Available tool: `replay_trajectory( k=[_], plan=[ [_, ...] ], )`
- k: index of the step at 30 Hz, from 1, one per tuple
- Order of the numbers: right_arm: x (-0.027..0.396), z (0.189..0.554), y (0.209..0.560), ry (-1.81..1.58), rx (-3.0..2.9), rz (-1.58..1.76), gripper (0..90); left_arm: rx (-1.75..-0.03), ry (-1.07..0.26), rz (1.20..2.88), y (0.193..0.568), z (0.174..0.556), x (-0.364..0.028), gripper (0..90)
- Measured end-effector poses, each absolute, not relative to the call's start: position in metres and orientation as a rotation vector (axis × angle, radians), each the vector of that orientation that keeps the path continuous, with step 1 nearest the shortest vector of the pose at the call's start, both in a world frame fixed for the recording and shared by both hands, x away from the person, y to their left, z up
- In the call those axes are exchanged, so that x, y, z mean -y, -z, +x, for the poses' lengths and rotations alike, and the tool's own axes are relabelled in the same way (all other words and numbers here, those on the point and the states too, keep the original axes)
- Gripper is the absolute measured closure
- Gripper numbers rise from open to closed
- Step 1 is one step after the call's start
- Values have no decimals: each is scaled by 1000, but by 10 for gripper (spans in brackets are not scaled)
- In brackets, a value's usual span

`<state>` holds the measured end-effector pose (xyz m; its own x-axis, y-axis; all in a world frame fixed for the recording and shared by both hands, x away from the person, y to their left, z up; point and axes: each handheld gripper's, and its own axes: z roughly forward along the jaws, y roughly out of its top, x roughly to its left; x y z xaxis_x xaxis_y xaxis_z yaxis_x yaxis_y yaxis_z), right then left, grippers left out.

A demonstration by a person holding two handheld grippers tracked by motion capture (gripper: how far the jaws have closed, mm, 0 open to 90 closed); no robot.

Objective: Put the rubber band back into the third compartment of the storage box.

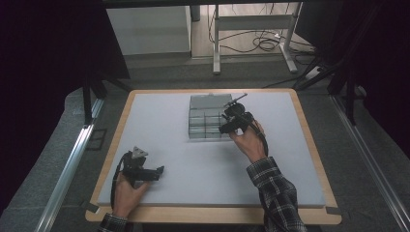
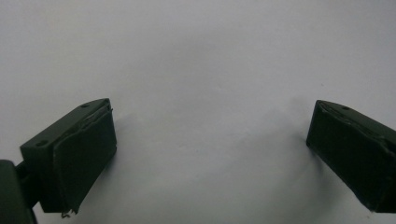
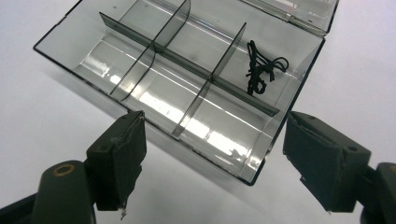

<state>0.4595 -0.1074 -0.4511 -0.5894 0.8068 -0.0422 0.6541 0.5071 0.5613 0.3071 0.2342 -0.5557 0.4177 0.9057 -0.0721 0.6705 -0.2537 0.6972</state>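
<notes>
The right gripper (image 3: 212,158) stands wide open, released, jaws flanking the clear compartment box's (image 3: 140,79) near corner.

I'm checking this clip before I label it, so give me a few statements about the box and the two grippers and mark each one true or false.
1. The clear compartment box lies open on the table. True.
2. A tangle of black cord lies in one end compartment of the box. True.
3. The right gripper is clamped on the black cord. False: its jaws stand apart at the near edge of the box, with nothing pressed between them.
4. The left gripper holds a small part. False: its jaws are wide apart over the bare grey mat.
5. Every compartment holds cord. False: the other compartments look empty.
</notes>
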Motion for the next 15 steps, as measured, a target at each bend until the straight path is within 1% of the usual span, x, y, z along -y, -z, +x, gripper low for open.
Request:
replay_trajectory(
  k=[9, 15],
  plan=[
    [111, 448, 450, -739, -2451, 1195, 189, -1330, -458, 2016, 556, 307, -234, 14],
    [113, 439, 451, -770, -2462, 1164, 132, -1330, -458, 2016, 556, 307, -234, 14]
  ],
)
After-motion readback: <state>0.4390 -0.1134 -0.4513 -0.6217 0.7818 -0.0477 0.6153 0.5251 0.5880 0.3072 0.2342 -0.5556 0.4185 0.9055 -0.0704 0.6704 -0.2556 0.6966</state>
